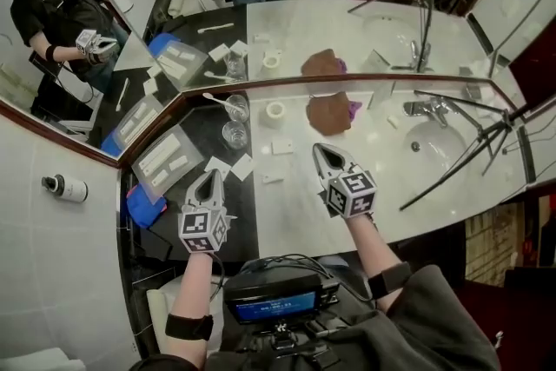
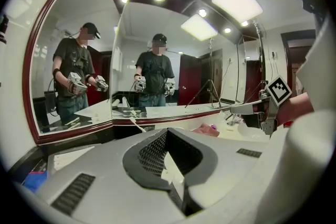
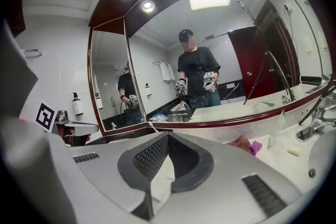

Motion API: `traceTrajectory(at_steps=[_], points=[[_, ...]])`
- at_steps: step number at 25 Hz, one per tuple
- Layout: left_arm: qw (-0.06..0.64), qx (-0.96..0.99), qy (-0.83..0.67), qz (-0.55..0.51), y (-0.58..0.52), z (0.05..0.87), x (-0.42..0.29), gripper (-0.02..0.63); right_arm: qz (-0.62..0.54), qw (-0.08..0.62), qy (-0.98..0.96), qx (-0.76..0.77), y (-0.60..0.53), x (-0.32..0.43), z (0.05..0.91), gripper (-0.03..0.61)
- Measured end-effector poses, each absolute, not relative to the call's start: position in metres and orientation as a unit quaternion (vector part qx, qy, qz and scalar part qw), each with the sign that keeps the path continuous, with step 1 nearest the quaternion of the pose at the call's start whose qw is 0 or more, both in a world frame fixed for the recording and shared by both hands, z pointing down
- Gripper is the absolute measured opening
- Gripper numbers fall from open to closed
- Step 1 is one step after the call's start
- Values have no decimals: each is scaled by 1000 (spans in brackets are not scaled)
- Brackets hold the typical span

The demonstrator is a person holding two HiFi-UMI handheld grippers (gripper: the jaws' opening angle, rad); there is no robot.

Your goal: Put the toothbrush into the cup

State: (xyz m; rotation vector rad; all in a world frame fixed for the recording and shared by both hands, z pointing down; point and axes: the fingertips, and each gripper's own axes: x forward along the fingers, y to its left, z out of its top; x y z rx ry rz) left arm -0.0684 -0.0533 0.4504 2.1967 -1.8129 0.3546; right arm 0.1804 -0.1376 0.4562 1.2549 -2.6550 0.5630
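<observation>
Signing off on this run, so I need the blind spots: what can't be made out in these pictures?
- Clear glass cup holding the white toothbrush: hidden behind the left gripper and right gripper in their own views.
- Toothbrush's lower end: too small, head view.
- Blue object: partly under a clear tray, head view.

A crumpled brown cloth (image 1: 328,113) lies on the pale surface (image 1: 282,217) against the mirror (image 1: 365,39), a purple scrap (image 1: 354,109) at its right edge, a white roll (image 1: 275,110) just left. Further right a chrome tap (image 1: 424,108) stands over the sink (image 1: 439,148), with tripod legs (image 1: 460,158) crossing above it
</observation>
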Motion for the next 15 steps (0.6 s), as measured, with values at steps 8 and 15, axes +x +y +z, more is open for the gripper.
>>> traceTrajectory(at_steps=[8, 15], points=[[130, 776, -603, 131, -50, 456, -43, 2, 206, 81, -870, 441, -125, 220, 475, 9], [119, 758, -626, 136, -42, 453, -61, 2, 185, 119, -899, 379, -120, 177, 477, 9]])
